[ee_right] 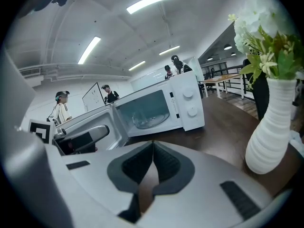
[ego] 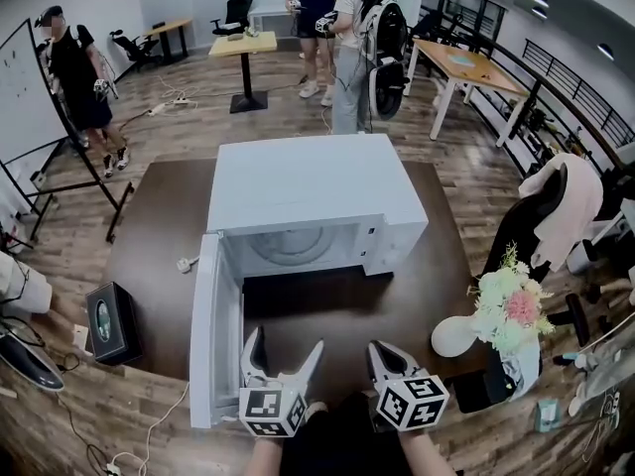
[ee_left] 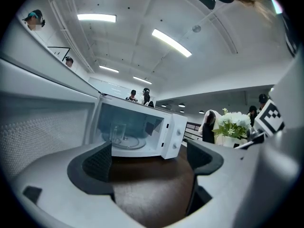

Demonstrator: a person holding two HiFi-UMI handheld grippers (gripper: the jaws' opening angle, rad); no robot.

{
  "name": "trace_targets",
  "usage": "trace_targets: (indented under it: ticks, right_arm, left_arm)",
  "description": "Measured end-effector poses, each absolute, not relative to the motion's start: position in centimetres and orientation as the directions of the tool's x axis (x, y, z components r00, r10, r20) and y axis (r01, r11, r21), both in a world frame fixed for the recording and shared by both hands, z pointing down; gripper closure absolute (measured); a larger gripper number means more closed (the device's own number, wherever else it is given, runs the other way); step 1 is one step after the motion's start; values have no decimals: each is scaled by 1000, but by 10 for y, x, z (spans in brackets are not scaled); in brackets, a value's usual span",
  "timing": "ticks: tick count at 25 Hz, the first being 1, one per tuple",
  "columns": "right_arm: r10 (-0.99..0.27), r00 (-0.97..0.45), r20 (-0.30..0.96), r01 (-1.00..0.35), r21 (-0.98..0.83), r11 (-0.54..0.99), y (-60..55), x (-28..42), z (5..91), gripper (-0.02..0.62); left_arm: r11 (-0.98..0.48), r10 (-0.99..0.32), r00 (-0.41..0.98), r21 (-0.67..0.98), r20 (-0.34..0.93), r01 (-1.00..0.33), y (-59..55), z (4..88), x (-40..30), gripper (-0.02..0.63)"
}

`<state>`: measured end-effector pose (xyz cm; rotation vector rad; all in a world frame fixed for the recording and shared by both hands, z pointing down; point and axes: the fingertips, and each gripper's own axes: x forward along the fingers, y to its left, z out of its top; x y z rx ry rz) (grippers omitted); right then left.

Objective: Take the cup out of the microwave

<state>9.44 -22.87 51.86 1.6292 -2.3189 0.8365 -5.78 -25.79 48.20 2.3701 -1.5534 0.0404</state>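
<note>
The left gripper's (ee_left: 148,156) jaws are held spread and empty, the right gripper's (ee_right: 153,148) pressed together. The cup (ee_left: 118,133) could be clipped and toppled if its outline is misjudged: clear, faint glass is seen, upright on the turntable (ee_left: 137,144) inside the open microwave (ee_left: 173,136).

A wood-plank floor (ego: 179,107) surrounds the dark brown surface (ego: 159,266). Beyond its far edge stand a yellow-topped table (ego: 243,46), a long wooden desk (ego: 466,65) and a black office chair (ego: 236,12). A whiteboard (ego: 20,82) stands at left. Strip lights (ee_right: 154,0) cross the white ceiling (ee_left: 142,13).
</note>
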Motion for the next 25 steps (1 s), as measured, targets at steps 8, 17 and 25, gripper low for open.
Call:
trace_targets:
  ticks: [8,17,25]
  right_arm:
    - [-781,-396,483,-908,-330,257,-239,90,525,600]
    - [-755,-415,509,-906,-313,287,-266,92,529,600]
    - [-728,-445,521,-894,-308,326,-295,90,534,600]
  left_arm:
    - [-338,-896,391,249,209,-907,-265,489,-61,140]
    - [-309,-905,365,251,218,-917,-303,492,-56,140]
    - [-259,-923,310,225,228,-939,-345,500,-59,140]
